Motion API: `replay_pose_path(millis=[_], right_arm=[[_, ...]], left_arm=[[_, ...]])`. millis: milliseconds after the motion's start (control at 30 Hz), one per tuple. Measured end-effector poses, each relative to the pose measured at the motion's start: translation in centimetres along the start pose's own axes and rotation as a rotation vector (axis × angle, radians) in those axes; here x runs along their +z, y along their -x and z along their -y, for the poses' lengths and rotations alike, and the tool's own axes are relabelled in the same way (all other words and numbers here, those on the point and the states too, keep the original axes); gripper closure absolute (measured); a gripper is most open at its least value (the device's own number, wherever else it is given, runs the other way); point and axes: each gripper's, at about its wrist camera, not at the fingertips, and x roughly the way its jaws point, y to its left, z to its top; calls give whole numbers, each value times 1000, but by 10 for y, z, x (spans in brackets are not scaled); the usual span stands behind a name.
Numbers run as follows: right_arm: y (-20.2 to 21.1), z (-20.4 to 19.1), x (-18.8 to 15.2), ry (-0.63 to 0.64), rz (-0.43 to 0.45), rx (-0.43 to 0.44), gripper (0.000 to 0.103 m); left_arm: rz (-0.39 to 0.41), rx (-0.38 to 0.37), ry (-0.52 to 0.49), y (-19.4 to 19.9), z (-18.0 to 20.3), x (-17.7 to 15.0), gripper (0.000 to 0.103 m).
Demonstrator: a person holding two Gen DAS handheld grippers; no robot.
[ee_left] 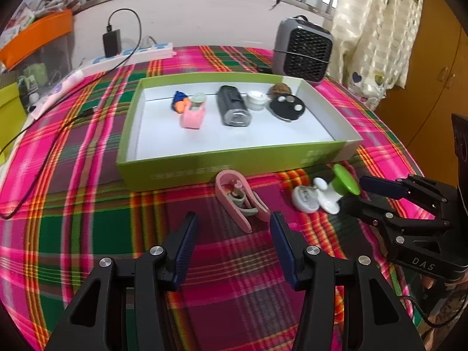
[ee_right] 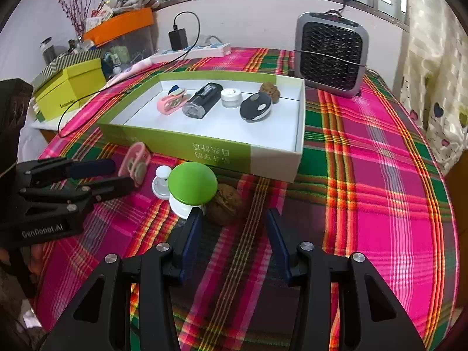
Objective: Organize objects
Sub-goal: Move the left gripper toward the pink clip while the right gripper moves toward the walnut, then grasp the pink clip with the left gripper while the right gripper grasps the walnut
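Hovering both claws half-open and empty, we are lining up the left gripper [ee_left: 232, 222] on the pink clip [ee_left: 240, 201] lying just before the green tray [ee_left: 234, 161], while the right gripper [ee_right: 234, 219] is nearing the walnut [ee_right: 226, 203] beside the green-capped toy [ee_right: 191, 188]; we should be squaring pads first.

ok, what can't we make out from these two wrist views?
- Walnut outside the box: left wrist view does not show it; the green-capped white gadget stands where it would be.
- Blue-orange item in the box: left wrist view, partly behind the pink holder; too small to identify.
- Box print: upside down, blurred in both.
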Motion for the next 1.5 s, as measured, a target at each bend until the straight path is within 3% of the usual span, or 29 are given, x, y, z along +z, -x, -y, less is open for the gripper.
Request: replay_pose_path(millis=[600,833,1500], right_arm=[[-7,1,6,53,-19,14,57],[-6,3,6,48,-16,19,73],[-1,5,1,15,-20,3,73]], left_arm=[[-3,-34,1,2,1,7,53],[-16,-6,1,-6,3,10,53],[-20,79,19,6,-24,1,53]])
